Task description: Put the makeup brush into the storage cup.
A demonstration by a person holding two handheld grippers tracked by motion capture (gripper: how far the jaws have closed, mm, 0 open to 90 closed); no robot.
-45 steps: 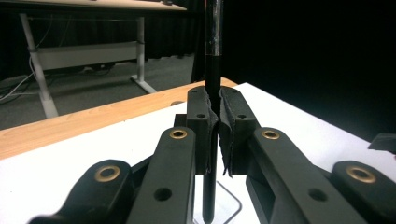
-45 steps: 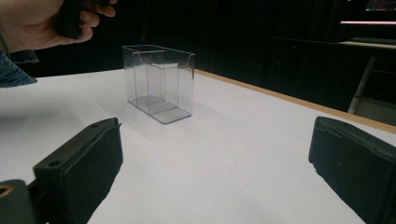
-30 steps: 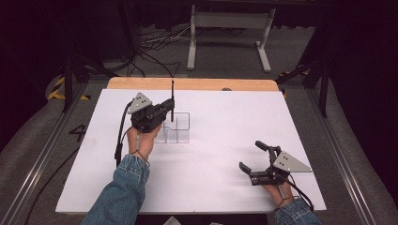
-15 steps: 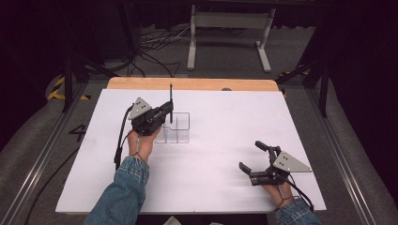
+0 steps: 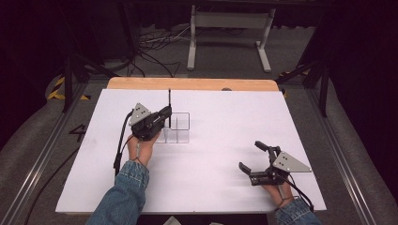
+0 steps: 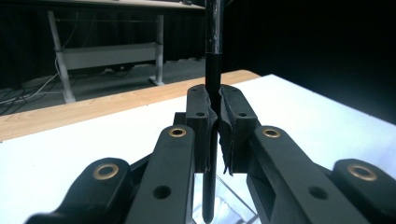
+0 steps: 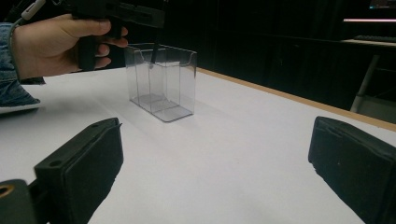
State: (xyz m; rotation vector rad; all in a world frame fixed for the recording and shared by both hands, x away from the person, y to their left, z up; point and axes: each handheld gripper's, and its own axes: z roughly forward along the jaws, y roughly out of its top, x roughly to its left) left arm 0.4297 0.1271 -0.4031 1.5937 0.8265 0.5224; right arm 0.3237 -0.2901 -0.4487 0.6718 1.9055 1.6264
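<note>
Right gripper (image 5: 257, 158) nearest, resting on the white table (image 5: 225, 187) at the person's right, jaws wide apart and nothing between them. Farther off at the left, the left gripper (image 5: 165, 115) is clamped tight on a black pen (image 6: 212, 116), held upright. Pen tip dips into the top of the clear box (image 7: 163, 81), which stands mid-table just beside that gripper.

A glossy black pen (image 6: 214, 70) was seen; the holder (image 7: 161, 81) was clear smooth plastic, the table (image 5: 225, 140) was covered in matt white, edged with wood
</note>
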